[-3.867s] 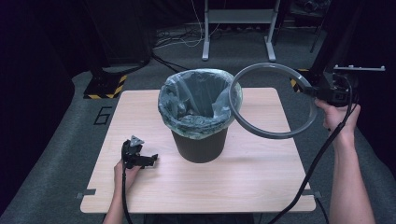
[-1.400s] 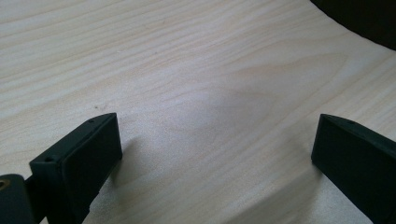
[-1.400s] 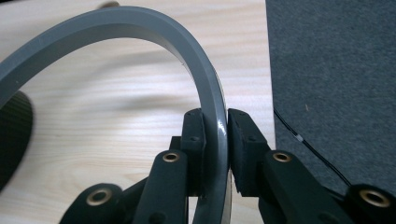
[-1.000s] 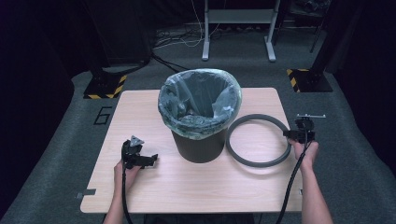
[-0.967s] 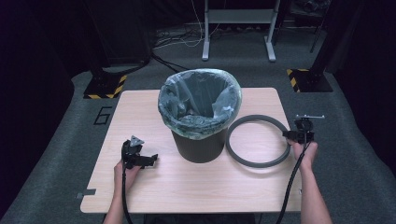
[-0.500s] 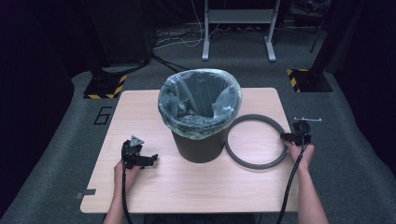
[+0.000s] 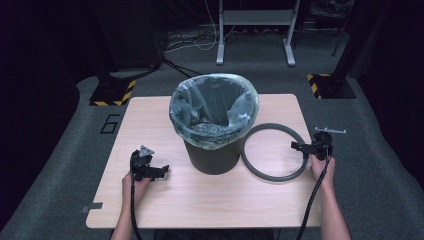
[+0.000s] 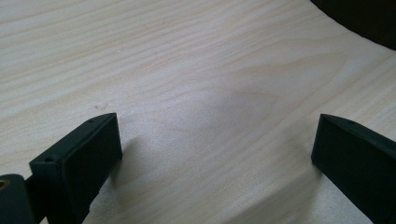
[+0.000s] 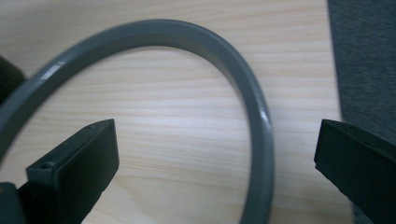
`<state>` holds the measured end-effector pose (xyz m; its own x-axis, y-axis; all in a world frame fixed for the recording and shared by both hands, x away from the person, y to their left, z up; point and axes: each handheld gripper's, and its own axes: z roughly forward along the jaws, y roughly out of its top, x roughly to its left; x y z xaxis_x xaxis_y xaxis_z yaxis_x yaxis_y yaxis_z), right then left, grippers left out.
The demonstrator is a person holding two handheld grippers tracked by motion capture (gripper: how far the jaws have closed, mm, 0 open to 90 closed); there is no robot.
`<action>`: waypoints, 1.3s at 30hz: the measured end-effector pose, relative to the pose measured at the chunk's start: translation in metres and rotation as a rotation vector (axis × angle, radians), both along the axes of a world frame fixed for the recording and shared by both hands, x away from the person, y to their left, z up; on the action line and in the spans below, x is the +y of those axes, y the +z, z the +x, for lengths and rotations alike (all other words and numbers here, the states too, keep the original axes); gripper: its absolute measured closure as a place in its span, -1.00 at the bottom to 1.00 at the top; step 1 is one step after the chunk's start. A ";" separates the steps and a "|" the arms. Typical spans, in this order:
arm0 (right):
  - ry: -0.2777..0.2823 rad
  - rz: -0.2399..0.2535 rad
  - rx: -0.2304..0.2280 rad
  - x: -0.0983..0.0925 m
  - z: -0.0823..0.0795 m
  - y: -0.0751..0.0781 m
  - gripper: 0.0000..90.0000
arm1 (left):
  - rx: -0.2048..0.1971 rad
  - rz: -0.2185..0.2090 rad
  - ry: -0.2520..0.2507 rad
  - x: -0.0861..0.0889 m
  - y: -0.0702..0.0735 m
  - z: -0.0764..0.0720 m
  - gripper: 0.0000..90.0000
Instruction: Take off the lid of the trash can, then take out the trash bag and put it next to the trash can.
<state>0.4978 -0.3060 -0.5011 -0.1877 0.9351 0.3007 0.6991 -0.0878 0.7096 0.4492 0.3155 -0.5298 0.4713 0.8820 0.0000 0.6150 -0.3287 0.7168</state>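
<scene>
Right gripper (image 7: pixel 300 147) released from a grey ring (image 7: pixel 272 152) beside a lined bin (image 7: pixel 214 122).

Its jaws have just been opening and are now spread wide, the ring's band (image 9: pixel 254 116) lying loose between them, untouched. The ring is laid flat on the table (image 7: pixel 200 195) at the bin's 3 o'clock, just beside its base. It is judged rigid, light and smooth, so it is best pinched squarely across the narrow band at its 3 o'clock edge. The left gripper (image 7: pixel 156 171), at the bin's 8 o'clock, is held open over bare wood.
</scene>
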 end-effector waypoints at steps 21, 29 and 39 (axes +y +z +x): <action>0.179 -0.098 -0.005 0.038 -0.029 0.041 -1.00 | 0.072 -0.008 -0.013 0.003 0.007 -0.003 -0.97; 0.246 -0.129 -0.011 0.057 -0.032 0.058 -0.93 | 0.102 -0.125 -0.026 0.005 0.034 -0.002 -0.98; 0.287 -0.137 -0.022 0.073 -0.034 0.080 -0.86 | 0.104 -0.100 -0.090 -0.005 0.073 0.004 -0.94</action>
<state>0.4643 -0.2331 -0.4211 -0.4552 0.8743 0.1688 0.6657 0.2082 0.7166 0.4527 0.3103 -0.4567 0.5410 0.8295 -0.1387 0.6589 -0.3156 0.6829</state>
